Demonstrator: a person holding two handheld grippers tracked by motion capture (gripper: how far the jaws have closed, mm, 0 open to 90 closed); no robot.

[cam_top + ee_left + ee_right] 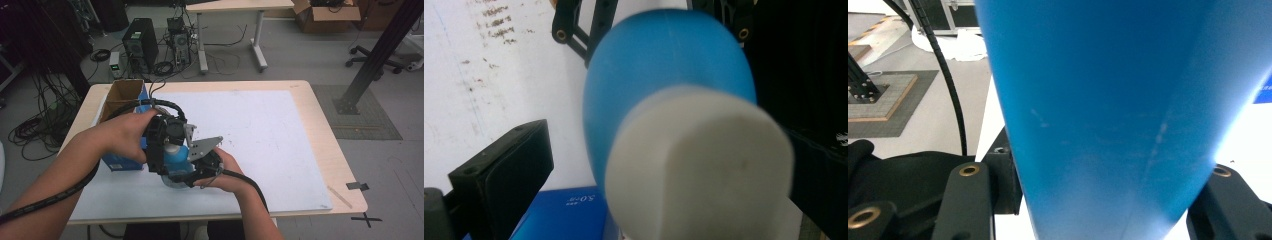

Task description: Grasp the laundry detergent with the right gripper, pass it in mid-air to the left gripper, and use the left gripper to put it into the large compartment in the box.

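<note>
**Op:** where was the bottle relative to my grippers?

**Eng:** Your right gripper (192, 167) was clamped on the blue bottle (1108, 115). The body sat square between its jaws, both pressing on the sides. From the high view the bottle (176, 155) was held up off the white mat (280, 140), between your two hands.

**Op:** and the left?

**Eng:** Your left gripper (162, 145) was open around the cap end. In the left gripper view the white cap (699, 170) pointed straight back at its camera, so the bottle's long axis ran along the jaws. One pad (514, 170) stood clear of the cap. The far side was dark, so I couldn't tell if it touched.

**Op:** so which hand was closer to the cap?

**Eng:** The left, and it was already straddling the cap. My read is that you needed to close dead-centre on it and keep the right hand's hold on the body. The blue box (120, 162) sat just below and behind your left gripper, so watch your clearance there.
</note>
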